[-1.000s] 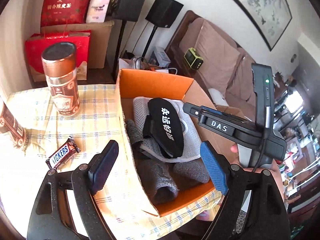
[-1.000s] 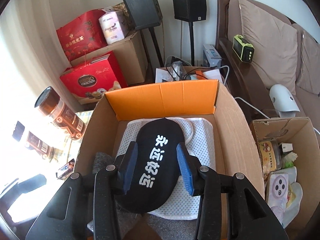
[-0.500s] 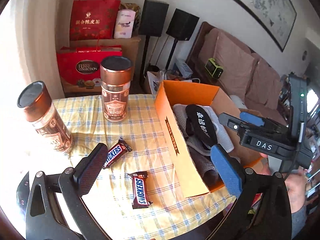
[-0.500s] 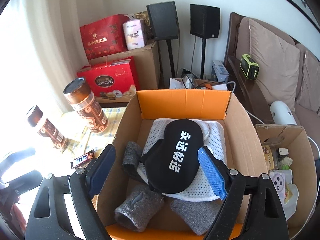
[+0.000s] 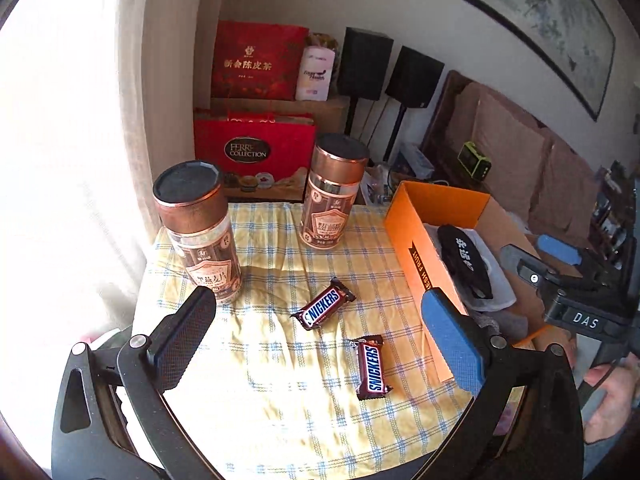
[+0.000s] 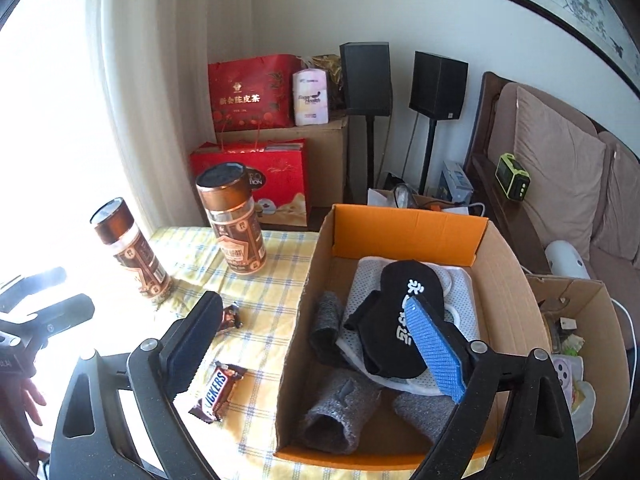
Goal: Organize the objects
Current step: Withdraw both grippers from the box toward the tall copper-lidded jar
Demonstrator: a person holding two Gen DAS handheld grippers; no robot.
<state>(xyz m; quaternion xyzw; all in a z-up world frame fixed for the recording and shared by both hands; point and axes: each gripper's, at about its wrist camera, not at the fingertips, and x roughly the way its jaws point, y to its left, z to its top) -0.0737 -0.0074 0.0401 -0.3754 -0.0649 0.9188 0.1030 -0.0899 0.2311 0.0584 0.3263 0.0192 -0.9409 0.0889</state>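
Hovering over the checked tablecloth (image 5: 280, 420), left gripper (image 5: 320, 324) spread, empty; two candy bars (image 5: 324, 309) lie between its fingers, likely next pick, needing descent. Right view: right gripper (image 6: 320, 354) spread, empty, above cardboard box (image 6: 404, 226) holding black pouch (image 6: 396, 320).

1. Bright daylight floods in through a white curtain (image 6: 132, 92) on the left.
2. Two black speakers (image 6: 366, 78) stand on poles against the pale wall (image 6: 340, 0).
3. A brown cushioned sofa (image 6: 560, 184) sits under a framed painting (image 6: 560, 4).
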